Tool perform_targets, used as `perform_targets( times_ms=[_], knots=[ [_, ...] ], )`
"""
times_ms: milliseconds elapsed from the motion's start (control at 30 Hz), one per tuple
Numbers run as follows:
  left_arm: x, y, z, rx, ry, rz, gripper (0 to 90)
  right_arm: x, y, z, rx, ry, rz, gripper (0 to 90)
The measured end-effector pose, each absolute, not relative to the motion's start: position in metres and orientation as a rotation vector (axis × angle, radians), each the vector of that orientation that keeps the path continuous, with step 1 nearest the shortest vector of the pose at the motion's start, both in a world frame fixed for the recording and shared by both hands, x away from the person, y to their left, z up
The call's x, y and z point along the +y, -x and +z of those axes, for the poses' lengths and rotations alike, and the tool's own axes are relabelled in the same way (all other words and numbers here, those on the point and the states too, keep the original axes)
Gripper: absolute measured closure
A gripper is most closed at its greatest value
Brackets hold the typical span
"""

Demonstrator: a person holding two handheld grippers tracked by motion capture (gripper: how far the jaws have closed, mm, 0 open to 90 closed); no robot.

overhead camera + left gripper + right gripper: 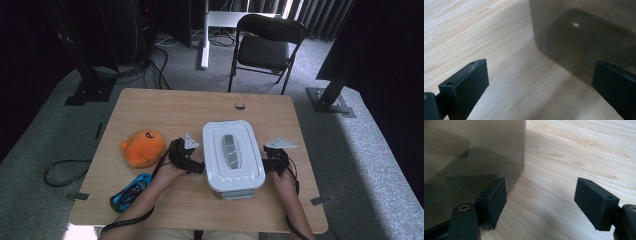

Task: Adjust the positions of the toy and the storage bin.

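A lidded storage box (233,159), white on top with smoky see-through walls, is sitting near the front middle of a wooden surface (165,107). Everything here is placed relative to that box.

Farthest to the box's left, an orange plush toy (143,147) is lying on the wood, and a blue object (129,192) is resting nearer the front edge, left of the box and well apart from it.

Just beside the box's left wall, the left tool (192,163) is hovering low over the surface. In the left gripper view its two black jaws are standing wide apart, released and gripping nothing, with the box's tinted wall (584,42) close behind one of them.

A grey handle (229,151) is running along the middle of the lid.

Just beside the box's right wall, the right tool (272,163) is mirroring the left one. In the right gripper view its jaws are also spread open and empty, one jaw sitting close against the box's smoky corner (474,157); whether it is touching cannot be told.

The person appears to be readying to take hold of the box from both sides. The risk lies in the smooth walls: if the tools are pressing unevenly, the box could be sliding or twisting on the wood. Catching only the lid's rim could be lifting the lid free while the box stays behind.
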State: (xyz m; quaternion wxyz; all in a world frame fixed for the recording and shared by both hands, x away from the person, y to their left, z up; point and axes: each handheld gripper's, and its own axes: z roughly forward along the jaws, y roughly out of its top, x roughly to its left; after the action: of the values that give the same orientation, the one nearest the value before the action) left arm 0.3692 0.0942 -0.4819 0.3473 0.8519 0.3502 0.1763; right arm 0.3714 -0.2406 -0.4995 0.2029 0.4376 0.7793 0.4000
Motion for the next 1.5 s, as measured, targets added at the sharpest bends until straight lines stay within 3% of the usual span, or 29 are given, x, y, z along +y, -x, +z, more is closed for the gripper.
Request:
perform_targets(
  times_ms=[933,1367,1500],
  knots=[
    [0.104,-0.300,-0.478,0.861,-2.198,0.468,1.5,-0.226,-0.367,-0.500,2.316,-1.059,1.196,27.7],
    [0.092,-0.294,-0.477,0.795,-2.221,0.448,1.4,-0.233,-0.388,-0.502,2.382,-1.043,1.249,27.3],
    [0.086,-0.293,-0.477,0.759,-2.243,0.441,1.4,-0.239,-0.389,-0.503,2.377,-1.082,1.249,23.3]
  ],
)
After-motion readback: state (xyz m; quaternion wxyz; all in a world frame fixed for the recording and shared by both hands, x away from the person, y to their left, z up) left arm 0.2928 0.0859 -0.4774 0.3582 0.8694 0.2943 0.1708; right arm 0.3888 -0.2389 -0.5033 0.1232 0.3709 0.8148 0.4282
